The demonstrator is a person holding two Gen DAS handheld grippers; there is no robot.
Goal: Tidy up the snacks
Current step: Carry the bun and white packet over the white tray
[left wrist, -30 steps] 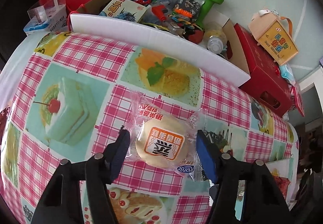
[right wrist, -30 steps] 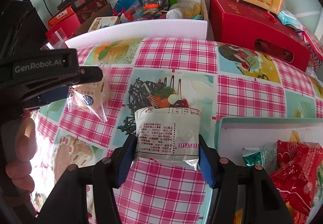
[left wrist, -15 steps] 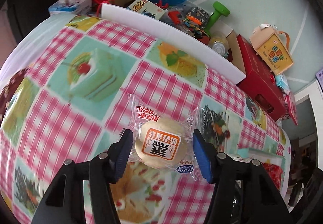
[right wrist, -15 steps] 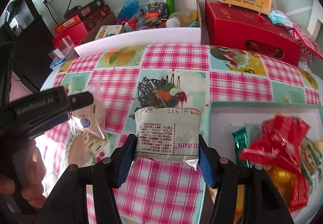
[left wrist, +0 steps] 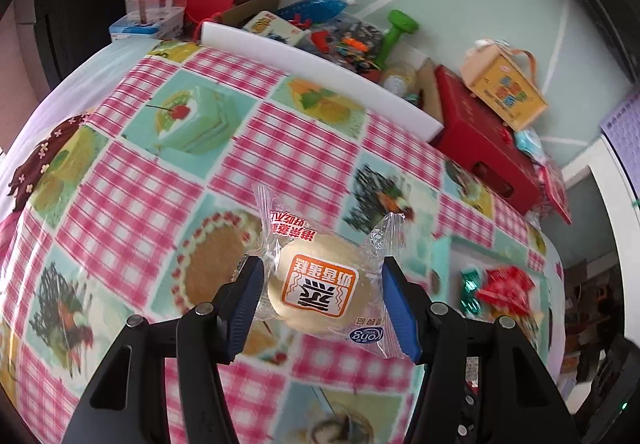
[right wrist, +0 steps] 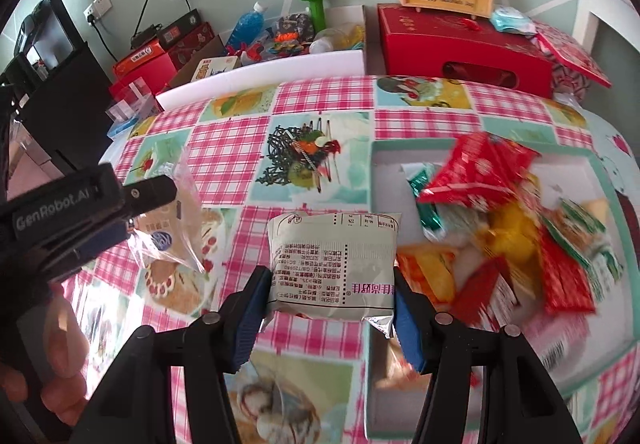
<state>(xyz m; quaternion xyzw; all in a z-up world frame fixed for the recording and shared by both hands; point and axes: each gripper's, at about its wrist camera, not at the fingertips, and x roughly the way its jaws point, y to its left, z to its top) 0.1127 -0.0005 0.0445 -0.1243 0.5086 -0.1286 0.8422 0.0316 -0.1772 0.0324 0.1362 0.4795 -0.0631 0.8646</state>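
Between the right hand-held gripper's (right wrist: 330, 300) blue pads, a grey-white foil snack packet (right wrist: 334, 262) is clamped, long axis crosswise. The mint-rimmed snack tray (right wrist: 472, 145) lies just right. The left hand-held gripper (left wrist: 322, 306) clasps a clear-wrapped round bun (left wrist: 318, 294), farther from the tray.

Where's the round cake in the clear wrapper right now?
The wrapped round cake sits clamped in the left tool, above the checked tablecloth; in the right wrist view it hangs at far left, beside the white snack packet.
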